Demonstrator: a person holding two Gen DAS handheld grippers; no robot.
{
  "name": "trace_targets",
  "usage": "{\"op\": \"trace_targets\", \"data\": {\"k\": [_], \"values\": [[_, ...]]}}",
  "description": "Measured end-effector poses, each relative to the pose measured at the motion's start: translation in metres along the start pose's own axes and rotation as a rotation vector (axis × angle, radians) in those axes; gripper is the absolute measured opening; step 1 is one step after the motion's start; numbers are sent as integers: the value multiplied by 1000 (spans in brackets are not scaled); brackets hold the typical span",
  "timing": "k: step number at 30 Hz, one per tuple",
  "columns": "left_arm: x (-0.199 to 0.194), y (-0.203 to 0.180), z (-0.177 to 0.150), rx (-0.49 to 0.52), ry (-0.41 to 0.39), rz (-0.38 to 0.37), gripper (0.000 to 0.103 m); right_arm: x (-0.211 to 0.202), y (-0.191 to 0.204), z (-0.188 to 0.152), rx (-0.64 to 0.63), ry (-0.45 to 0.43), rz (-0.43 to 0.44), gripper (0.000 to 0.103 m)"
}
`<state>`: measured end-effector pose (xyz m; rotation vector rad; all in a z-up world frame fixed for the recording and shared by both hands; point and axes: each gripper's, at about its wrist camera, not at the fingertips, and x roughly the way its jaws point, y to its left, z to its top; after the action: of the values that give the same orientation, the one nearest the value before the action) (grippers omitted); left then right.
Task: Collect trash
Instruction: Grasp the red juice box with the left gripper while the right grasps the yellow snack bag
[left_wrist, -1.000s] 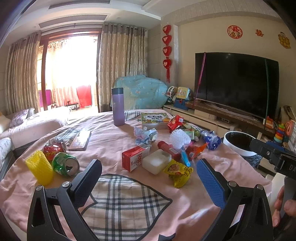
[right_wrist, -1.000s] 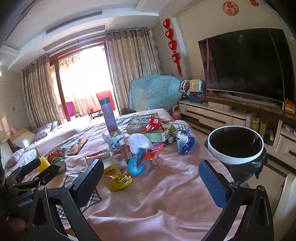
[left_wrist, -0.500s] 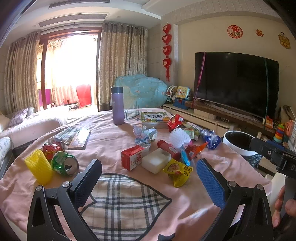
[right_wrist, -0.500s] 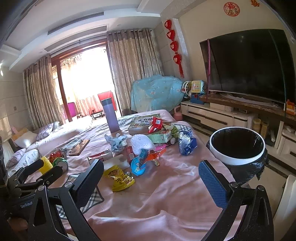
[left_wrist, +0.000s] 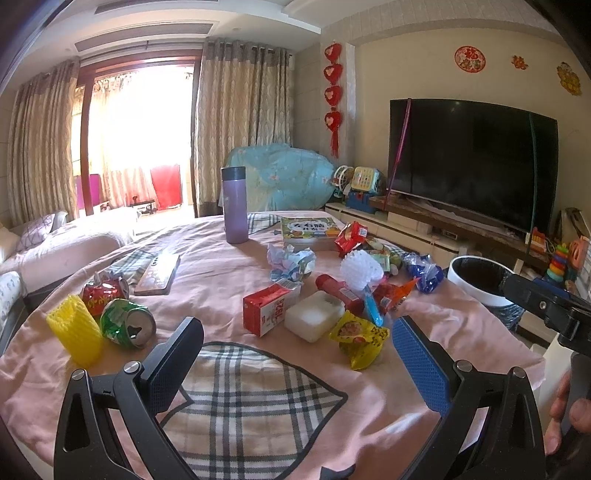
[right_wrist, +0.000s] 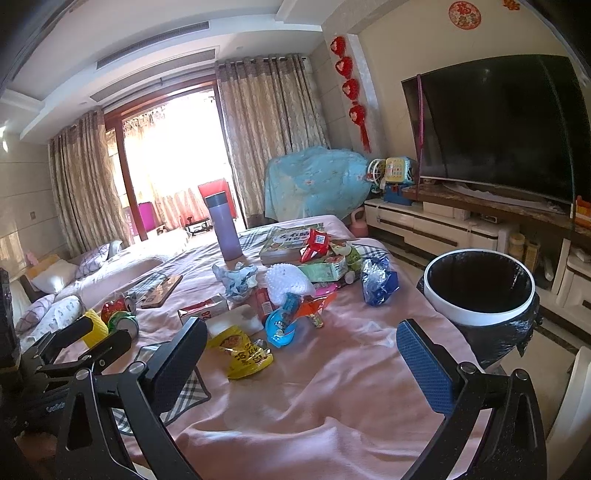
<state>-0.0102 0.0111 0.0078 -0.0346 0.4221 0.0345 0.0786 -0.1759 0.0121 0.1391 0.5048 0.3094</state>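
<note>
Trash lies scattered on a table under a pink cloth (left_wrist: 229, 291): a yellow snack wrapper (left_wrist: 360, 338) (right_wrist: 243, 350), a red carton (left_wrist: 267, 310), a white block (left_wrist: 314, 319), a green can (left_wrist: 127, 328), a red can (left_wrist: 103, 291), a yellow foam net (left_wrist: 74, 334), a blue wrapper (right_wrist: 378, 280) and crumpled paper (left_wrist: 290, 260). A white-rimmed bin with a black bag (right_wrist: 480, 295) stands beside the table on the right. My left gripper (left_wrist: 295, 354) is open and empty above the plaid patch. My right gripper (right_wrist: 303, 356) is open and empty near the yellow wrapper.
A purple flask (left_wrist: 234, 205) and a book (left_wrist: 308, 229) stand at the table's far side, a remote (left_wrist: 159, 273) to the left. A television (left_wrist: 472, 162) on a low cabinet is to the right, a sofa (left_wrist: 55, 247) to the left.
Both grippers stay open and empty. The right wrist view has shifted slightly, with the trash and bin drifting a little to the right in it. The left view is almost unchanged.
</note>
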Motion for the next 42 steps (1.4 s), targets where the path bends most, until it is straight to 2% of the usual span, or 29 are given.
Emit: {"op": "trace_targets", "data": {"k": [9, 17, 24, 32, 34, 38, 40, 42], "values": [[25, 17, 4, -8, 46, 24, 102, 10, 9, -4, -15, 32, 40, 103], [72, 40, 9, -31, 121, 39, 102, 41, 25, -13, -37, 123, 124, 101], [121, 60, 17, -32, 180, -4, 102, 84, 34, -19, -34, 237, 167, 94], [180, 73, 26, 2, 261, -21, 100, 131, 46, -29, -39, 350, 193, 87], [193, 71, 27, 11, 280, -32, 98, 141, 46, -32, -35, 377, 197, 81], [212, 69, 29, 22, 315, -65, 85, 157, 47, -37, -39, 426, 202, 68], [217, 68, 28, 31, 327, -86, 70, 160, 48, -39, -41, 433, 207, 63], [219, 65, 26, 35, 345, -104, 45, 157, 48, -39, -46, 428, 212, 56]]}}
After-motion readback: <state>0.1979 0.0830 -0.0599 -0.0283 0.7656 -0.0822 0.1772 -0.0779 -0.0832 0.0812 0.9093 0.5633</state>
